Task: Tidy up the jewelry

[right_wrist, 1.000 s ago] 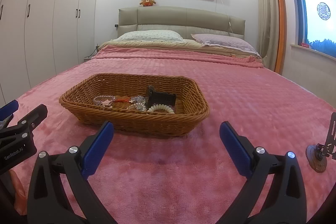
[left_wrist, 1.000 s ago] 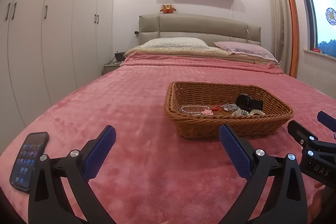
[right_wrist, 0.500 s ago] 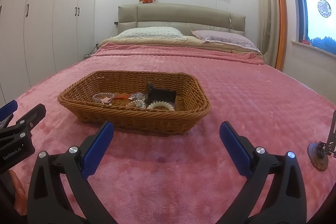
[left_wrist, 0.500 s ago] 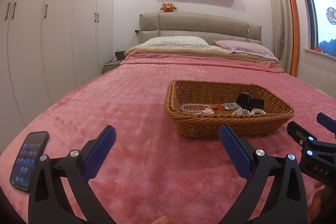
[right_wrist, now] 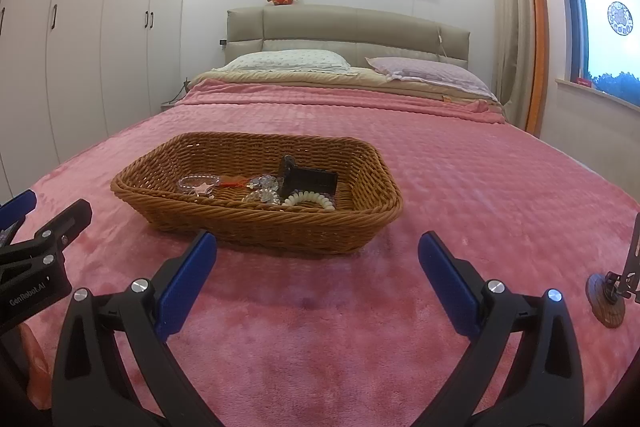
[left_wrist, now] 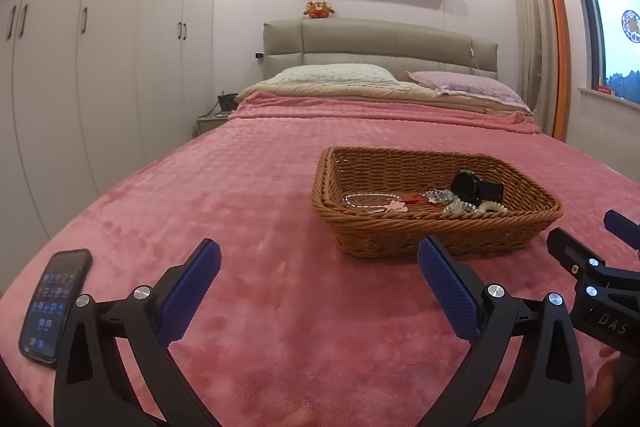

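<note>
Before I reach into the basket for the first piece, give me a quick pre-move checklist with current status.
1. Left claw open and empty: ok.
2. Right claw open and empty: ok.
3. Wicker basket sits flat on the pink blanket, ahead of both claws: ok.
4. Jewelry separable: not ok; the white bead bracelet lies against the black watch and the crystal pieces are bunched.
5. Star bracelet lies apart at the basket's left: ok.
6. Destination for sorted pieces: cannot tell; only a small stand and a phone show nearby.
</note>
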Demonstrator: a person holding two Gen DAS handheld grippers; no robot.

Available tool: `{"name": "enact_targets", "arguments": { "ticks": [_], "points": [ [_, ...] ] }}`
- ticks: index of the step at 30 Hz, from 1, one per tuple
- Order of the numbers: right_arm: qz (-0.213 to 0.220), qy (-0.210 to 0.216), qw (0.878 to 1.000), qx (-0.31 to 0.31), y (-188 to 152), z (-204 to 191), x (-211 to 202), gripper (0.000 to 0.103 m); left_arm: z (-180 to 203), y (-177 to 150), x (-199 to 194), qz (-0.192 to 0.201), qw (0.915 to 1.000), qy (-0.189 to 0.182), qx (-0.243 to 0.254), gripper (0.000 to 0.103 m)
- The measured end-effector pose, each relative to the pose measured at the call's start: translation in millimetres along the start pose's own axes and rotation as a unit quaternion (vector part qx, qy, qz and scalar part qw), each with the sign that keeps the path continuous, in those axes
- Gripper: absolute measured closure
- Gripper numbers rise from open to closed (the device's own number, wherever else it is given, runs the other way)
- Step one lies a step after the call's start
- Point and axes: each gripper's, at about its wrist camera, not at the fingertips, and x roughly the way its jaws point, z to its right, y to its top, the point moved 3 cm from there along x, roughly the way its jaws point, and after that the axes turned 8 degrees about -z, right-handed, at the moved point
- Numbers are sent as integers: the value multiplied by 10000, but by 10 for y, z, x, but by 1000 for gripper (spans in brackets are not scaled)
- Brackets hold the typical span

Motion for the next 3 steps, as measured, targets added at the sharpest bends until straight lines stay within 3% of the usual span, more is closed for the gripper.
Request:
{"name": "enact_targets", "arguments": {
  "ticks": [3],
  "points": [
    [-6, 7, 10000, 15, -1, 2, 1, 6, -20, 1, -5, 14, 10000, 2, -24, 7]
  ]
}}
